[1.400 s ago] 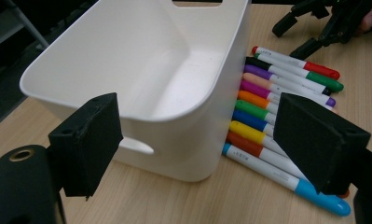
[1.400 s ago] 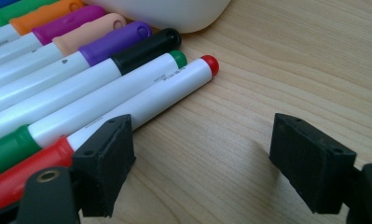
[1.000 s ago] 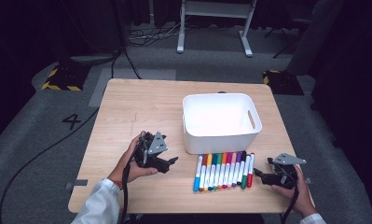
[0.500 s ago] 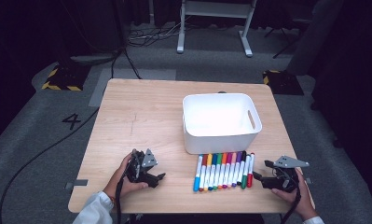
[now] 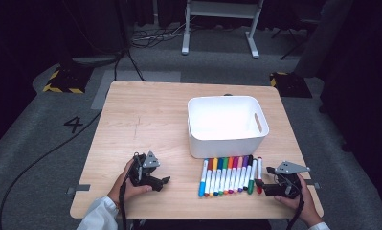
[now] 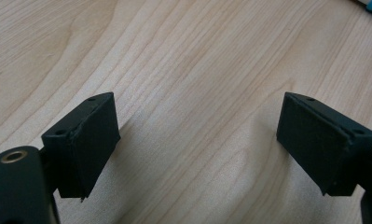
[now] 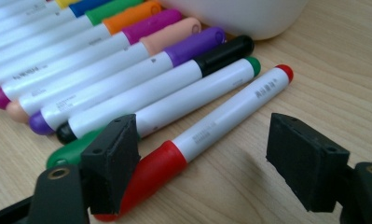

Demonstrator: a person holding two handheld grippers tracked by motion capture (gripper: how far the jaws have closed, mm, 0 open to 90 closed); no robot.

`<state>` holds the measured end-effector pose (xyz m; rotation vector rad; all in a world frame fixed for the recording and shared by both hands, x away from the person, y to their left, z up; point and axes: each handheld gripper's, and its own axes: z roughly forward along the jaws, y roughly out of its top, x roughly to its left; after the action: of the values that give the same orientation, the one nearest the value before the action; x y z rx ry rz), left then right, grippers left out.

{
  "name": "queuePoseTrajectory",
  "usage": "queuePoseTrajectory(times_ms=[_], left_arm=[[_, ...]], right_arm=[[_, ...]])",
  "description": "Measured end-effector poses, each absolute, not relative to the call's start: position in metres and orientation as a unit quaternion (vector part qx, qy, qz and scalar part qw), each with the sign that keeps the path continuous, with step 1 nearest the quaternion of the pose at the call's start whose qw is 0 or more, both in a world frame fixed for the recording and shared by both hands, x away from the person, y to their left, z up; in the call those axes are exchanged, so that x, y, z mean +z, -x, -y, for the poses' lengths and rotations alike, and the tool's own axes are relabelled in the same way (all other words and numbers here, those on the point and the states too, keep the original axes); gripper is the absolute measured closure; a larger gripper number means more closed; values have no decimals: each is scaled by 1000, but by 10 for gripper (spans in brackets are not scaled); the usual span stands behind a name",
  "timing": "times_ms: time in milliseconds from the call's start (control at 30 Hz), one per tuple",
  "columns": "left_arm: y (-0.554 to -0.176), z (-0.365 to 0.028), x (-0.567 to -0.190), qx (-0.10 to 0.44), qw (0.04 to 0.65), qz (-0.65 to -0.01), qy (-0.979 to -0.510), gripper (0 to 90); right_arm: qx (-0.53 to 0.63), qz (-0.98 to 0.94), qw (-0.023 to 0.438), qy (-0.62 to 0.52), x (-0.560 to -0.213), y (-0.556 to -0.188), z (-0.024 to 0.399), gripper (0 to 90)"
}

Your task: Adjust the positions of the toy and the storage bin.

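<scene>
Right gripper view: right gripper (image 7: 200, 156) spread wide, red marker (image 7: 211, 133) lying on table (image 7: 351, 84) between jaws, cap end beside left pad, no pressing seen. Same marker outermost in row, beside green marker (image 7: 193, 100). Left gripper (image 6: 197, 144) spread over bare wood, nothing between jaws.

Marker row (image 5: 230, 175) before bin (image 5: 227, 125); left claw (image 5: 165, 181) left, right claw (image 5: 259, 184) right.
</scene>
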<state>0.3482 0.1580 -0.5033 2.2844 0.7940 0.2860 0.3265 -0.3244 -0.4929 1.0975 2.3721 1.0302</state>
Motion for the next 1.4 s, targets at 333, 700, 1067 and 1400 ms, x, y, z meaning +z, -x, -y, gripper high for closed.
queuePoseTrajectory(times_ms=[333, 700, 1067, 1400], left_arm=[[-348, -158, -503, 110, 346, -306, -880, 130], [-349, -156, -503, 109, 345, -309, -879, 119], [-350, -156, -503, 108, 344, -307, -881, 113], [-350, -156, -503, 109, 343, -306, -881, 113]], right_arm=[[333, -825, 174, -422, -493, -334, 350, 586], [342, -810, 186, -439, -495, -345, 368, 751], [349, -814, 186, -425, -492, -344, 367, 774], [350, -820, 179, -415, -492, -345, 365, 774]])
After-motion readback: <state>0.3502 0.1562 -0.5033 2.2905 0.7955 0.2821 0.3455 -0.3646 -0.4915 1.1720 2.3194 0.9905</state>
